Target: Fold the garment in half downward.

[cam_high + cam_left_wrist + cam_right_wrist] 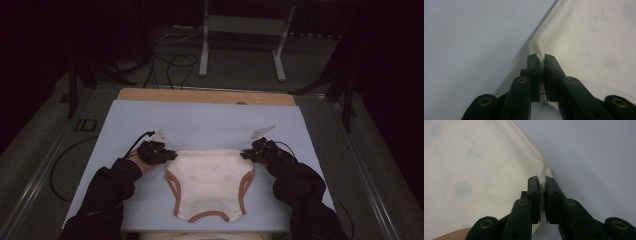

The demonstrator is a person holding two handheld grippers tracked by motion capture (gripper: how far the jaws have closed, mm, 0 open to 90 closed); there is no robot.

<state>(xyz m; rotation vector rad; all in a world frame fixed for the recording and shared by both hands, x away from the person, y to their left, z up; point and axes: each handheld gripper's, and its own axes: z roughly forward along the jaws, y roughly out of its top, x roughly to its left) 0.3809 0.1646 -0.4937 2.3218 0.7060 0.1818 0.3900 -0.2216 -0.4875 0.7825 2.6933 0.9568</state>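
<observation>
We see the cream bodysuit (209,182) lying flat on the blue bench (210,120), just below bench centre, its brown-trimmed neck opening pointing to 6 o'clock; the left claw (167,155) is clamped on the garment's corner at 10 o'clock, cloth pinched between its jaws in the left gripper view (540,65); the right claw (247,154) is clamped on the corner at 2 o'clock, fabric likewise nipped between its jaws (542,183); dark sleeves (107,192) enter from 6 o'clock.
</observation>
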